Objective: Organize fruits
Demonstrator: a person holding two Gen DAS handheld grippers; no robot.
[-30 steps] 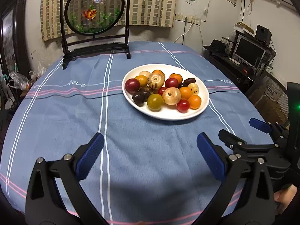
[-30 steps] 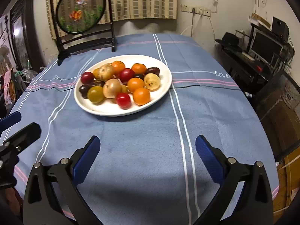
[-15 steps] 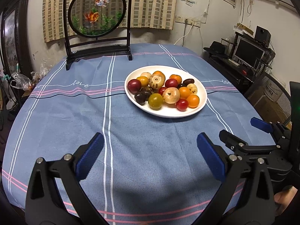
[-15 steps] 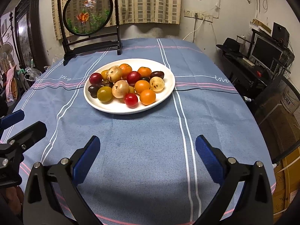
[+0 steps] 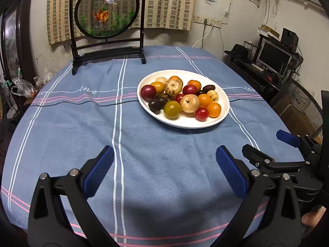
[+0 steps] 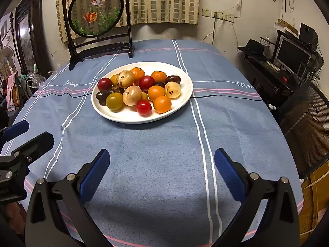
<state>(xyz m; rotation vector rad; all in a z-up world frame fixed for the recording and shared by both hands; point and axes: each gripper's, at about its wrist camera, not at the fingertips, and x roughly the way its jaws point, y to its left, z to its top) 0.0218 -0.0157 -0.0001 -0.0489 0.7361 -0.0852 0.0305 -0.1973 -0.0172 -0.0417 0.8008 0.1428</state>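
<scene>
You've pulled both grippers back from the plate [image 6: 186, 100] of fruits [image 6: 136, 91]; left gripper [image 5: 164, 171] and right gripper [image 6: 162, 169] gape empty, plate ahead.

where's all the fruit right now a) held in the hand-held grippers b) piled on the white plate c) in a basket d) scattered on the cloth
b: the fruit sits heaped on the white plate, while the left hand-held gripper and right hand-held gripper are open and empty.

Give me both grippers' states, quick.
Left gripper: open, empty.
Right gripper: open, empty.
</scene>
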